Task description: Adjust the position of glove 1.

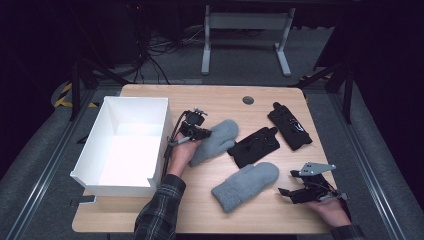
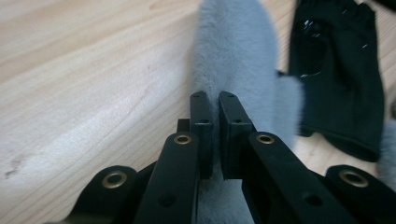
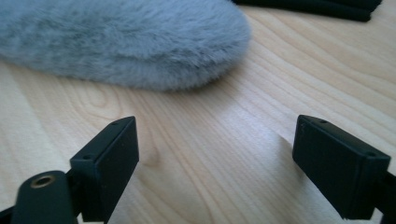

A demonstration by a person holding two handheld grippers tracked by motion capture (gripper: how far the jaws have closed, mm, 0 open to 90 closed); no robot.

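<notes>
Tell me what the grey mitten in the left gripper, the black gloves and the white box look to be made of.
Grey mitten: soft fleece or faux fur, going by its fuzzy nap. Black gloves: thin dark fabric, possibly synthetic, with small pale marks; the exact fabric is unclear. White box: likely matte card or foam board, judging by its thin flat walls.

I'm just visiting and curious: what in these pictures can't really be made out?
- High view: what the white box holds; glare washes out its floor.
- High view: details of the two black gloves; too dark and small.
- Left gripper view: the near end of the grey mitten, covered by the left hand-held gripper shut on it.
- Right gripper view: the second grey mitten, cut off at the top and left edges.
</notes>
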